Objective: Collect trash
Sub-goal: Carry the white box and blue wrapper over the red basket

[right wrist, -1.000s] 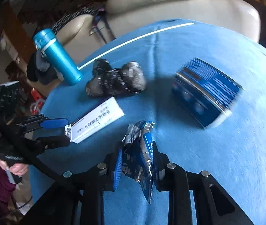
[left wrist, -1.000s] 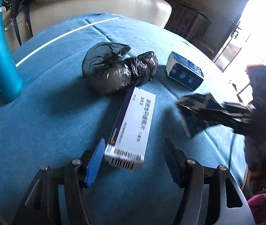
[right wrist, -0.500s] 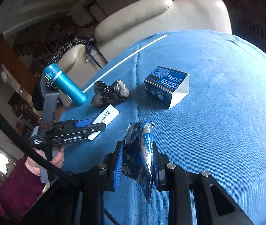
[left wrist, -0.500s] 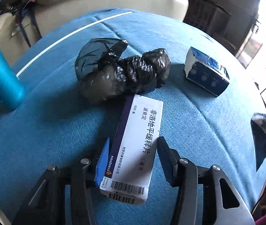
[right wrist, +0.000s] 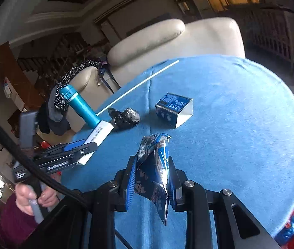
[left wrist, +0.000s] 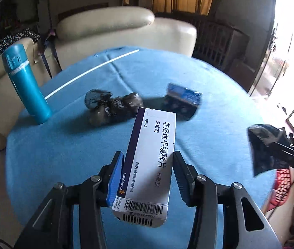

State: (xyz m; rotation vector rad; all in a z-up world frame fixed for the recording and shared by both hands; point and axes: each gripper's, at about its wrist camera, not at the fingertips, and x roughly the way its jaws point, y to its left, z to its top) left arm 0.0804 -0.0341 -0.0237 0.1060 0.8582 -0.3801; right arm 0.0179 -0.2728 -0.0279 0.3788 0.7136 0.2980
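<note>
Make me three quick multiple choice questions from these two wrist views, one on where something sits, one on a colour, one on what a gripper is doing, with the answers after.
1. Where does the black bag stand on the table?
A. Between the bottle and the blue box
B. Off the table on the sofa
C. On top of the blue box

2. What colour is the bottle?
A. Red
B. Teal
C. White

3. What is between the jaws of the left gripper?
A. Nothing
B. The blue box
C. The white medicine box

Answers:
1. A: the black bag lies on the cloth with the bottle on one side and the blue box on the other.
2. B: its body and cap show teal in both views.
3. C: the left gripper is shut on the white medicine box, raised off the table.
</note>
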